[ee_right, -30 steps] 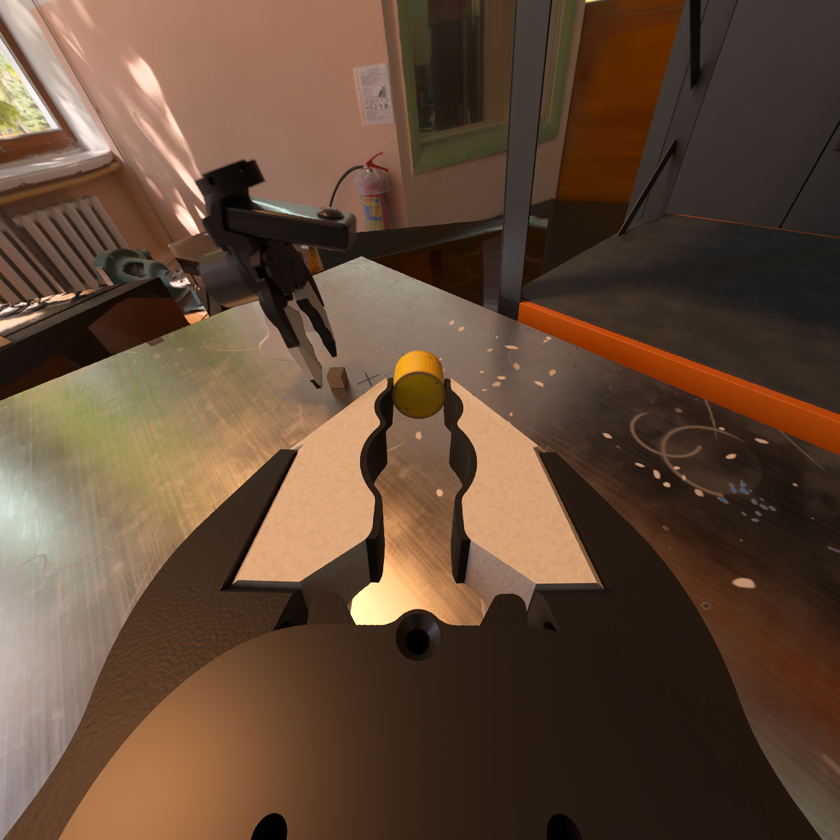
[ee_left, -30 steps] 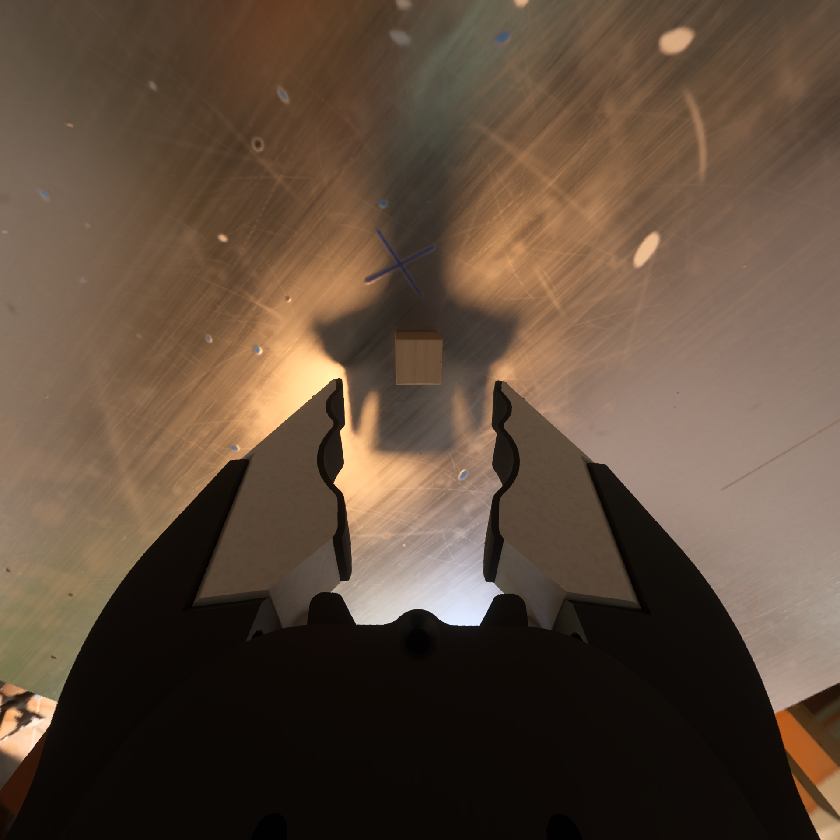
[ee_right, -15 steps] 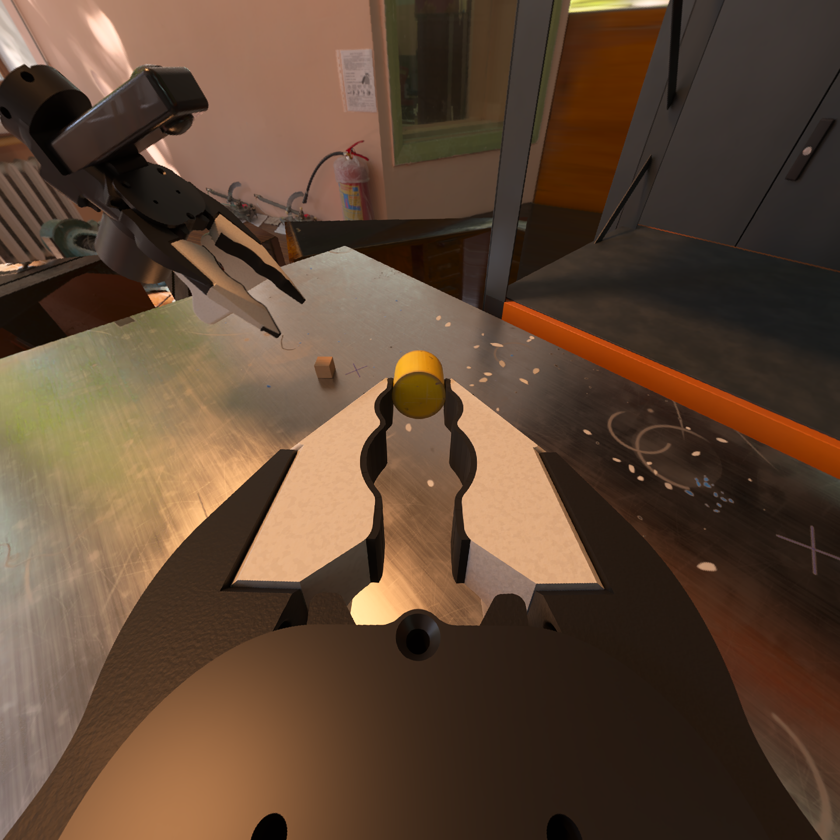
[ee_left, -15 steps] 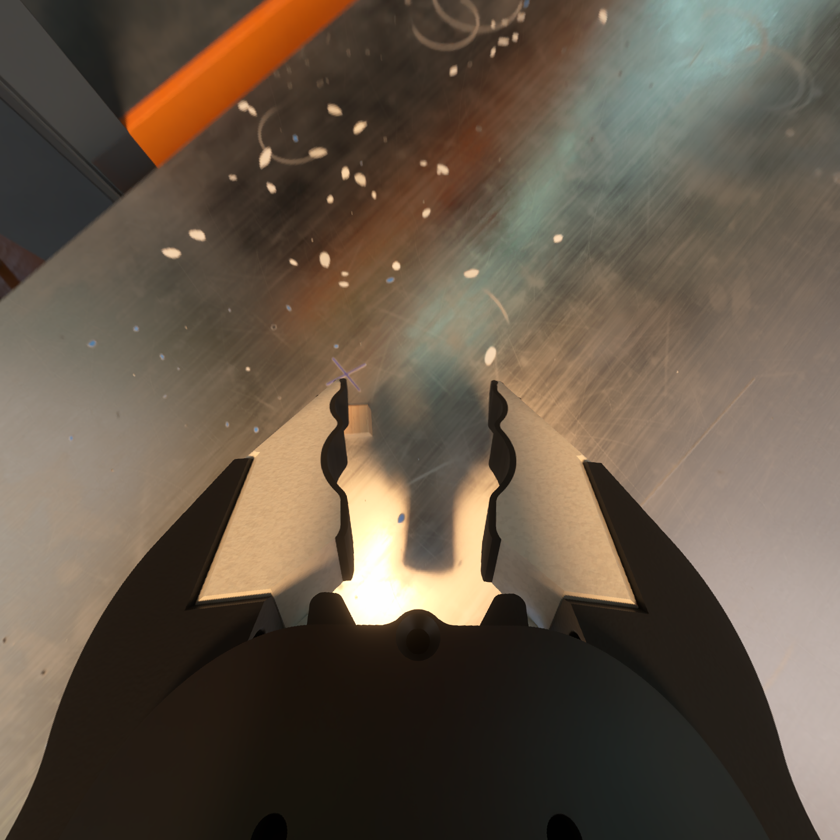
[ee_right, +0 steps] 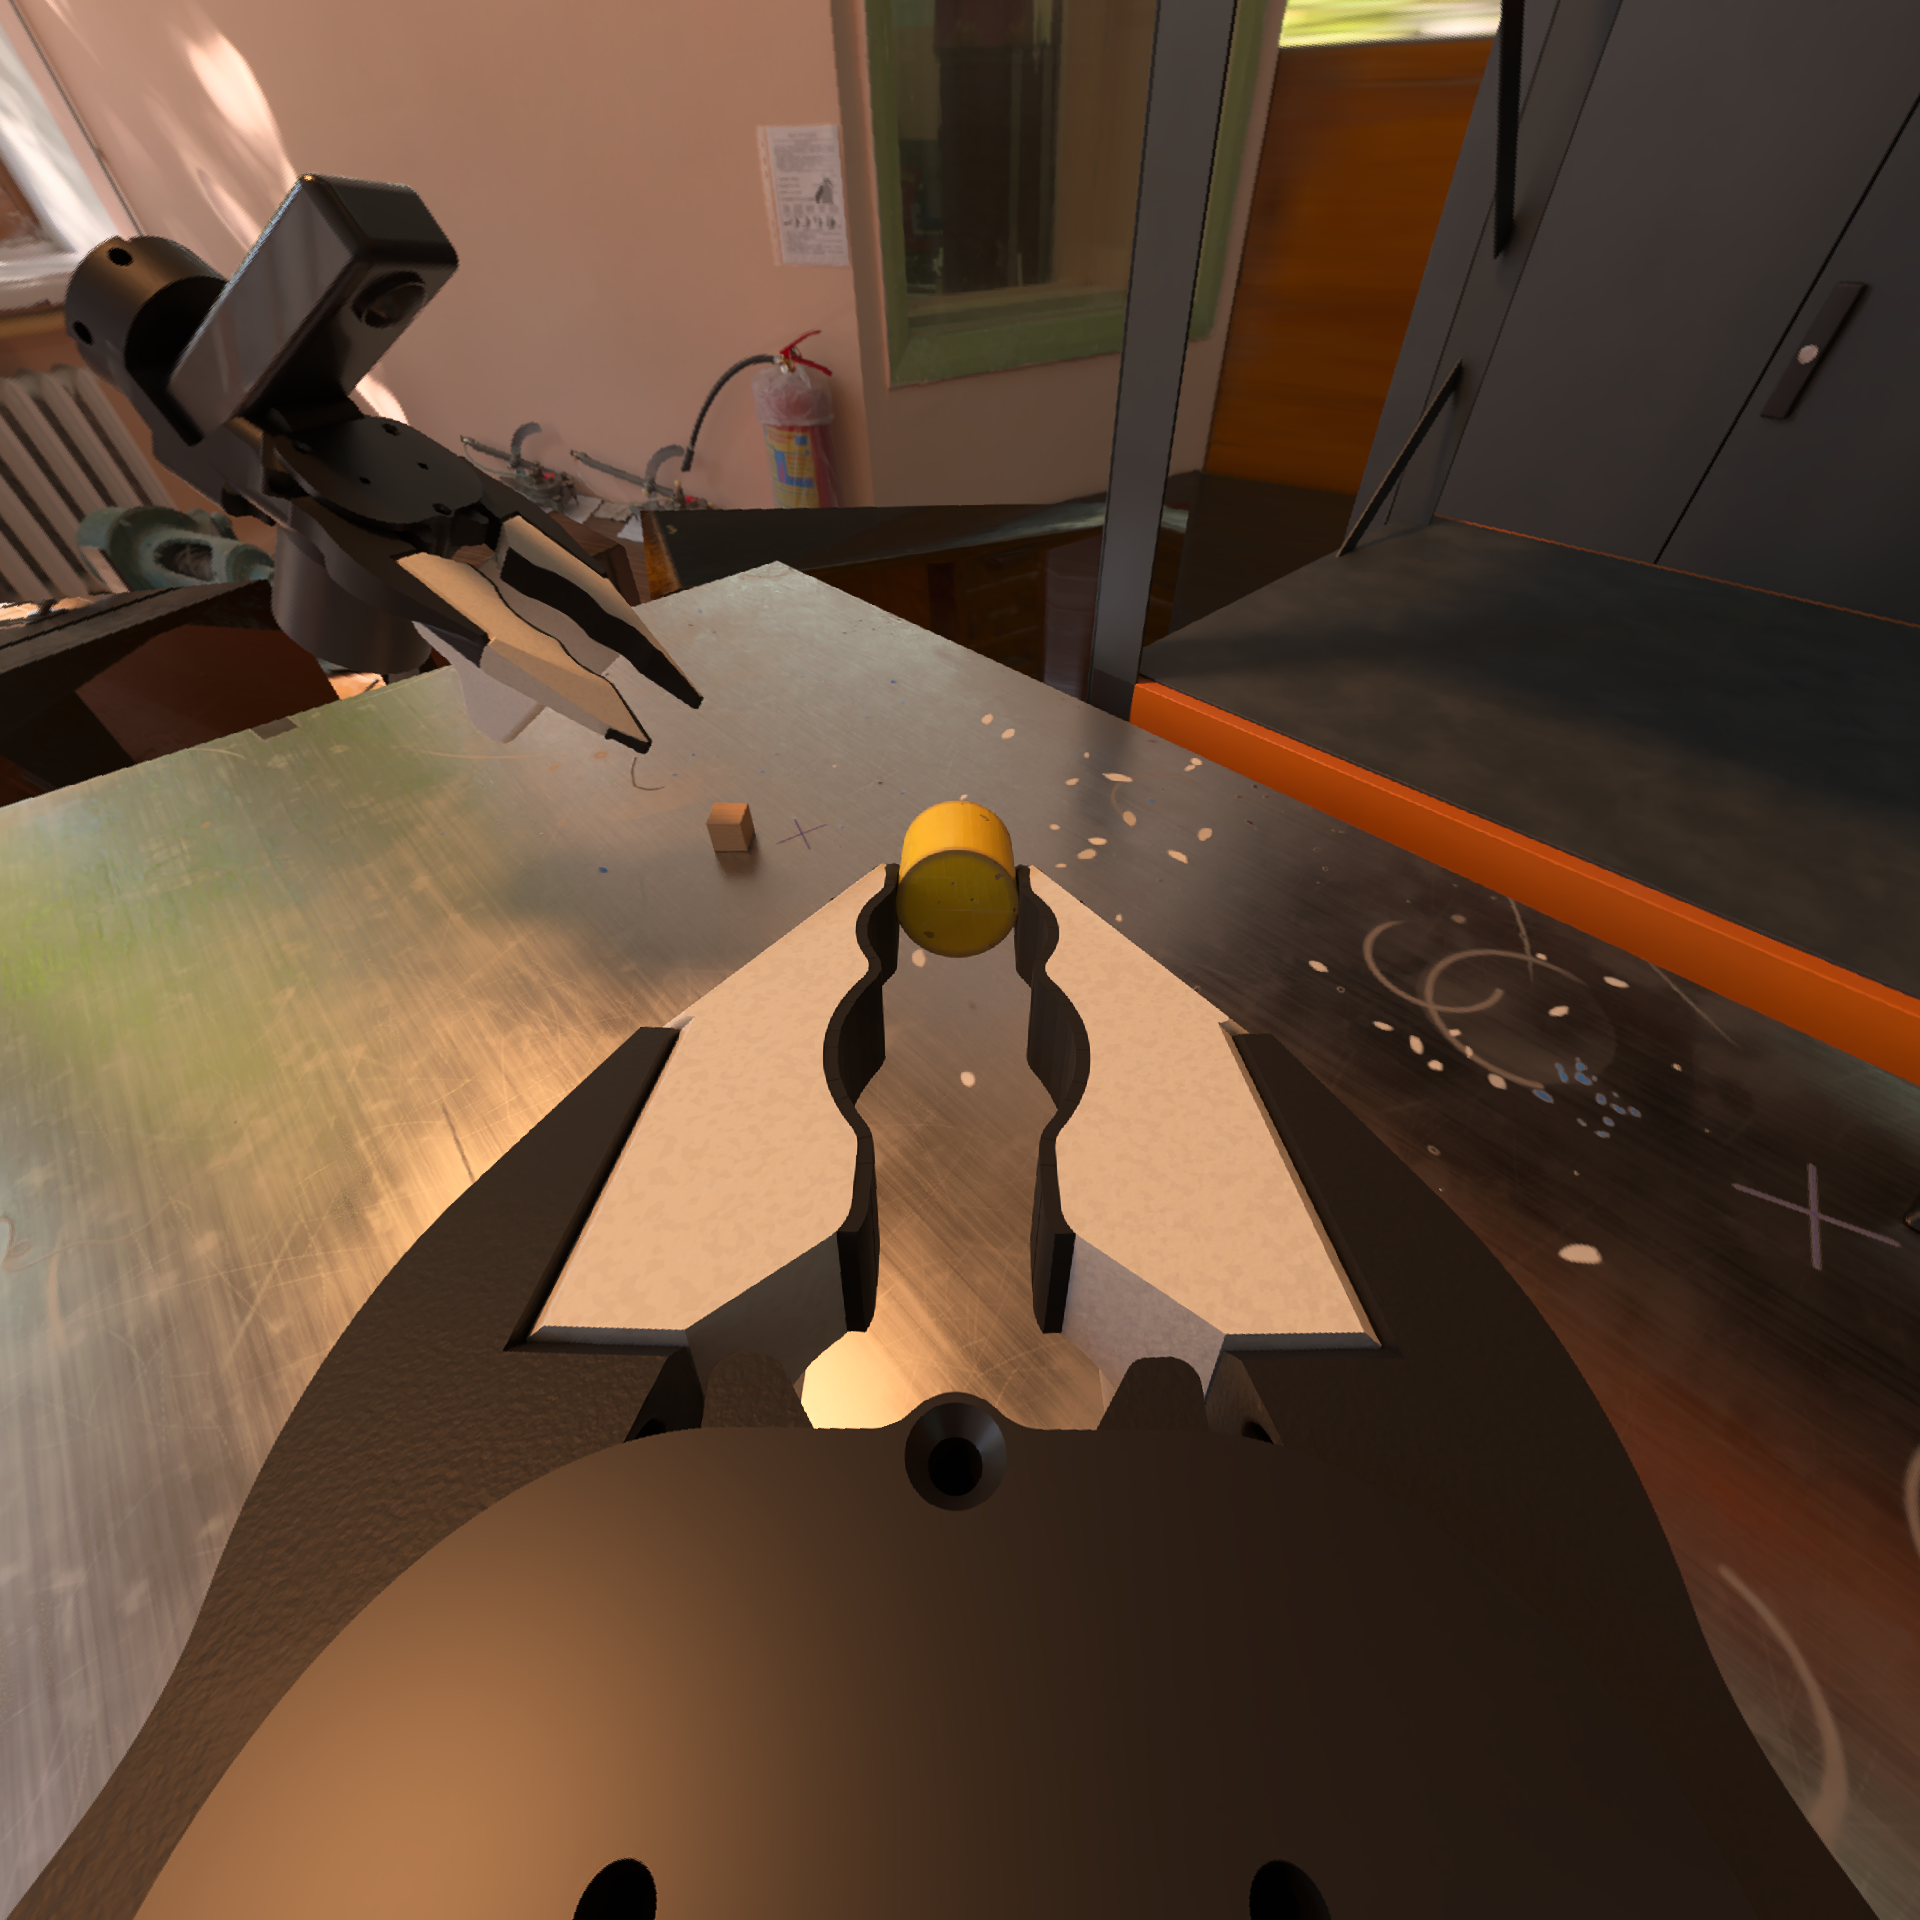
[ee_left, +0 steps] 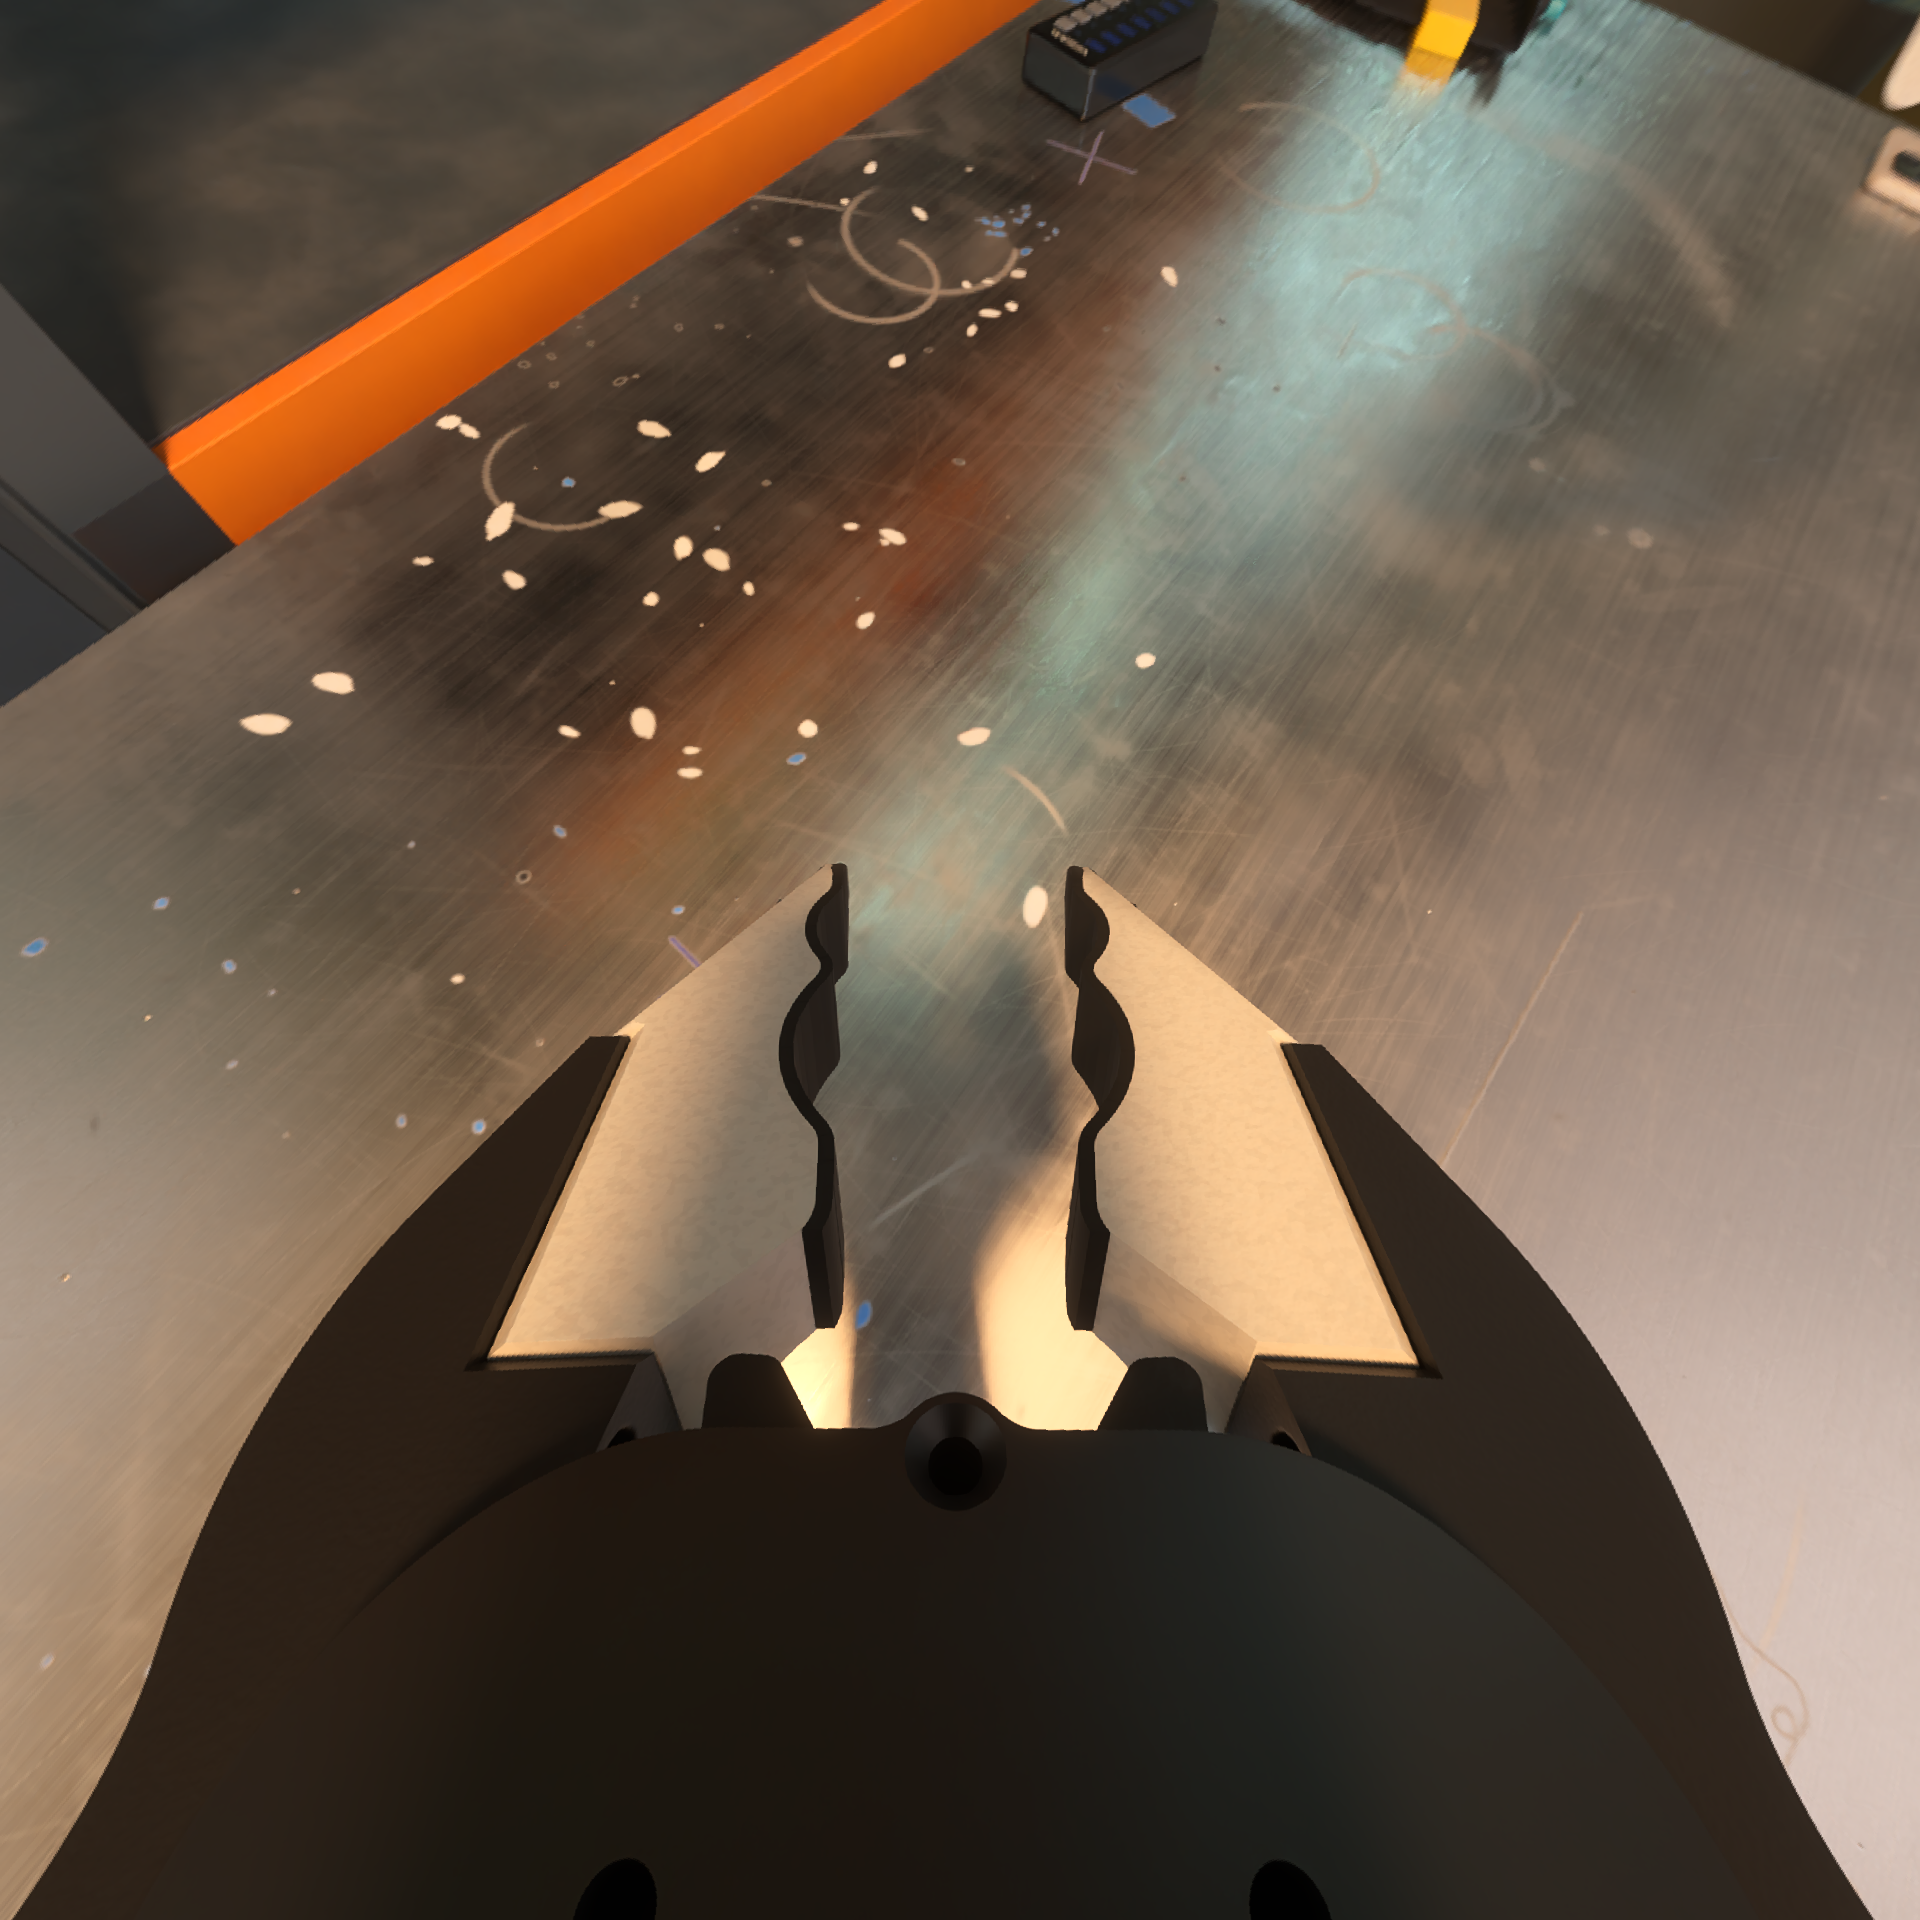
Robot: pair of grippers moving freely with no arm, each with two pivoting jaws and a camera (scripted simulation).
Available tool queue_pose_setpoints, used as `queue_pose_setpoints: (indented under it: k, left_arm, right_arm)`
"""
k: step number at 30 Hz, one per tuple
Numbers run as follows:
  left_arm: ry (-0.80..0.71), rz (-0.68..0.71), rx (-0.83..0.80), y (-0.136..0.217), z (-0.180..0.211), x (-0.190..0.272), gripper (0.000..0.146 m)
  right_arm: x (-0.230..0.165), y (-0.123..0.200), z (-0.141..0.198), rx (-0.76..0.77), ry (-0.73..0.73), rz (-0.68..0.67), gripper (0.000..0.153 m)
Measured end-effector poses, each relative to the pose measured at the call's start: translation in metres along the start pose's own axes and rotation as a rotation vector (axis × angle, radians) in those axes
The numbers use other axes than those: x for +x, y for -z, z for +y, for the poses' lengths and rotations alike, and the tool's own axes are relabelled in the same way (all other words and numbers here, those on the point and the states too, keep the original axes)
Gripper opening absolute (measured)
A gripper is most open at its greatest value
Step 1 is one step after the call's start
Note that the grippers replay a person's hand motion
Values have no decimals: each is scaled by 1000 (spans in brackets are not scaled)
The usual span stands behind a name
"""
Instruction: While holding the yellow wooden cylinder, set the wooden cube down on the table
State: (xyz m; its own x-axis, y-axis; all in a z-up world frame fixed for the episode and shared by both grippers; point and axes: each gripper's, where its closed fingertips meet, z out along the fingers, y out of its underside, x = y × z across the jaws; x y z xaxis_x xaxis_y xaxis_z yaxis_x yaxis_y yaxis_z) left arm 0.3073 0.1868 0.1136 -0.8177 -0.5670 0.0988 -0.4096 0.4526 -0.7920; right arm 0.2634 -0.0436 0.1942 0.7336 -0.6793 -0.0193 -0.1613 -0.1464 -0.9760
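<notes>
My right gripper (ee_right: 956, 883) is shut on the yellow wooden cylinder (ee_right: 956, 881), held at the fingertips above the metal table (ee_right: 312, 1039). The small wooden cube (ee_right: 730, 827) rests on the table, left of and beyond the cylinder, beside a purple cross mark (ee_right: 802, 833). My left gripper (ee_left: 956, 883) is open and empty; its own view does not show the cube. In the right wrist view the left gripper (ee_right: 665, 717) hovers above and to the left of the cube, clear of it, fingers pointing down to the right.
An orange-edged dark shelf (ee_right: 1507, 831) borders the table's right side, also seen in the left wrist view (ee_left: 571, 239). A dark box (ee_left: 1117, 47) and a yellow-and-black object (ee_left: 1439, 31) lie at the table's far end. Paint specks and scratched rings mark the table.
My left gripper has lifted off the cube, tilted up and swung away; its jaws have narrowed a little. The cube stays on the table. The right gripper keeps holding the cylinder.
</notes>
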Motion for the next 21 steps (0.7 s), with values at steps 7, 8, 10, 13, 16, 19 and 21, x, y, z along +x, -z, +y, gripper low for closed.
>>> queue_pose_setpoints:
  k: [7, 8, 10, 13, 16, 19, 21]
  left_arm:
    - [-9, -9, 57, -1, -13, -4, 31]
    - [-12, -16, 56, -2, -14, -6, 29]
    - [-2, -51, 51, -5, -16, -14, 25]
    - [41, -47, 19, -14, -13, -21, 8]
    - [102, -38, -75, -27, -3, -28, 0]
    - [105, -24, -260, -40, 16, -30, 0]
    - [81, -58, -329, -47, 21, -33, 0]
  right_arm:
    - [0, -3, 3, -7, 7, -9, 21]
    - [0, -3, 3, -2, -1, -16, 21]
    - [0, -3, 4, 8, -16, -27, 21]
    - [1, -4, 6, 7, -27, -34, 21]
    - [0, -6, 9, 6, -39, -45, 21]
    - [-1, -9, 12, -1, -45, -54, 21]
    - [-2, -11, 14, -7, -48, -62, 21]
